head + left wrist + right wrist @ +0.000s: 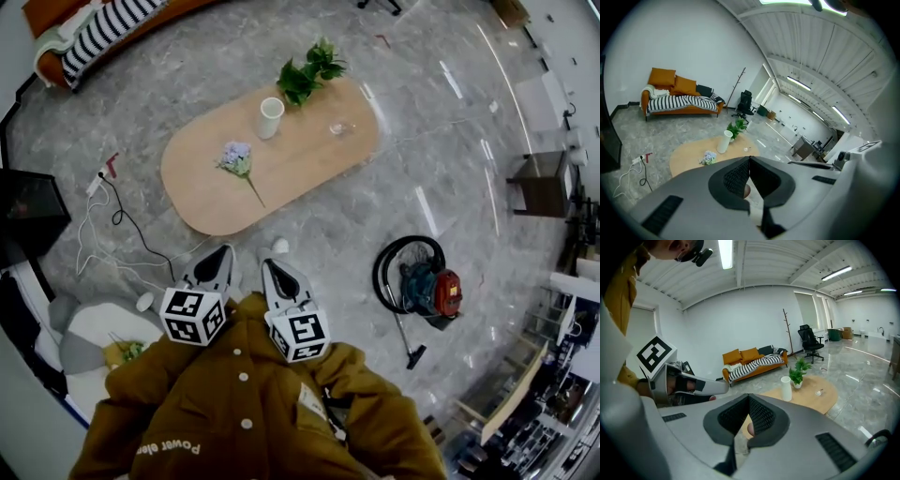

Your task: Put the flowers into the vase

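Left hand-held gripper (221, 255) and right hand-held gripper (274, 270): jaws of both pressed together with nothing between them. They sit side by side close to the body, well apart from the tabletop (206, 202).

Step in hand, as I judge it: the approach, no grasp begun.

Flowers (236, 159) lie flat on the tabletop, near the white vase (271, 117) but not touching it. Long axis runs diagonally in the head view, bloom at upper left, stem trailing lower right toward the person. Stem is thin, probably a single sprig, hard to say.

Next move: close in, open one pair of jaws, take the stem crosswise.
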Motion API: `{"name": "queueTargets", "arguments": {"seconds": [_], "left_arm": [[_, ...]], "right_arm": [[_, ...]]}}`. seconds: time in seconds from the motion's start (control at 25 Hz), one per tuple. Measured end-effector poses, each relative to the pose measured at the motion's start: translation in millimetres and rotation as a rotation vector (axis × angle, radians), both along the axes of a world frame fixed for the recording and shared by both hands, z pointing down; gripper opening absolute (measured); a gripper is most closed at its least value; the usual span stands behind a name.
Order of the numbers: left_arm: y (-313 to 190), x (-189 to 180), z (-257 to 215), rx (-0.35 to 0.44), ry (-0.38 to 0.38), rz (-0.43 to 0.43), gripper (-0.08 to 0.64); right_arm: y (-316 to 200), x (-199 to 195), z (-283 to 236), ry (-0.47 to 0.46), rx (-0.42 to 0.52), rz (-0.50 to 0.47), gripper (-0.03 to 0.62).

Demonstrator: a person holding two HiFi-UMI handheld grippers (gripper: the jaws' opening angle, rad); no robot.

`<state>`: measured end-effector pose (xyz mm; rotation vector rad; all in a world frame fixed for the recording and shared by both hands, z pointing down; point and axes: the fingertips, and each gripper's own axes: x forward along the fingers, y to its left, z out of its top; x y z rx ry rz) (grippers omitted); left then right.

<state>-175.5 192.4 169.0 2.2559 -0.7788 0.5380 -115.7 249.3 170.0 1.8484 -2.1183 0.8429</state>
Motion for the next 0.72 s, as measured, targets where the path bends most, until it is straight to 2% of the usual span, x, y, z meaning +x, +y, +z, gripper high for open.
{"name": "queueTargets", "arguments": {"seconds": [0.28, 0.4, 0.52, 0.72], "left_arm": [[-27.1, 17.6, 20.5, -0.025, -0.049, -0.079, 0.008], [-40.3, 32.3, 32.5, -0.045, -0.064, -0.114, 0.008], [-53.4, 45.0, 44.2, -0.063, -0.084, -0.137, 0.008], [-68.9, 52.0, 65.4, -0.107, -0.098, -0.203, 0.009]], "right_arm": [[-46.1, 33.3, 8.8, 0.039, -0.006, -0.117, 0.003], [-68.0, 51.7, 19.9, 0.026, 0.006, -0.169, 0.004], [-89.7, 71.0, 33.5, 0.027, -0.019, -0.204, 0.005], [-115.0, 81.2, 50.0, 0.034, -0.040, -0.261, 0.003]]}}
